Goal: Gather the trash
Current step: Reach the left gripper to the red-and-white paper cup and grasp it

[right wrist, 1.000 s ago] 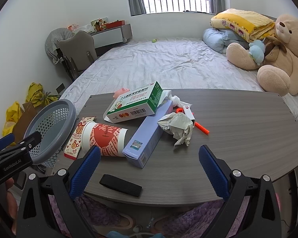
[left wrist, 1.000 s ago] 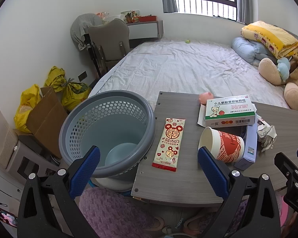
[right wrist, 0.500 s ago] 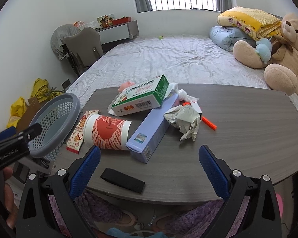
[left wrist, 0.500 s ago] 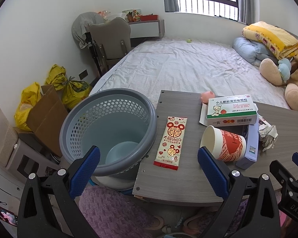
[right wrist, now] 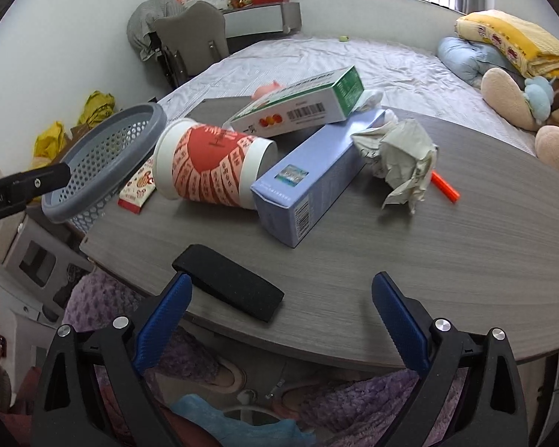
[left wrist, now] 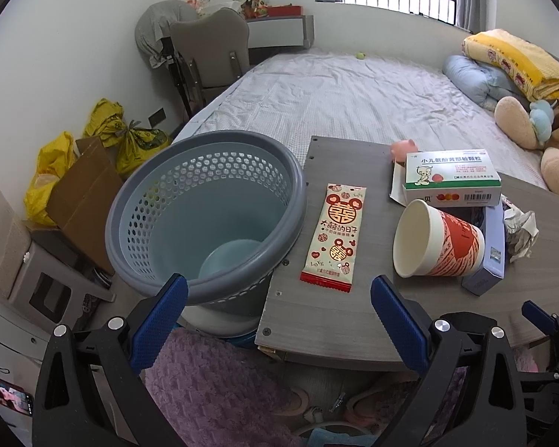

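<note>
Left wrist view: the left gripper (left wrist: 277,307) hangs with jaws spread wide, nothing between them.
Wrapper (left wrist: 333,237): flat on the table (left wrist: 335,320), just ahead of the gripper.
Basket (left wrist: 208,216): ahead to its left, against the table edge.
Paper cup (left wrist: 438,246): on its side, ahead to the right.
Right wrist view: the right gripper (right wrist: 279,309) is spread too, holding nothing.
Crumpled paper (right wrist: 400,158): ahead, slightly right.
Blue box (right wrist: 316,177): straight ahead, under the green-and-white box (right wrist: 302,106).
Black pad (right wrist: 229,287): just beyond its left finger.
</note>
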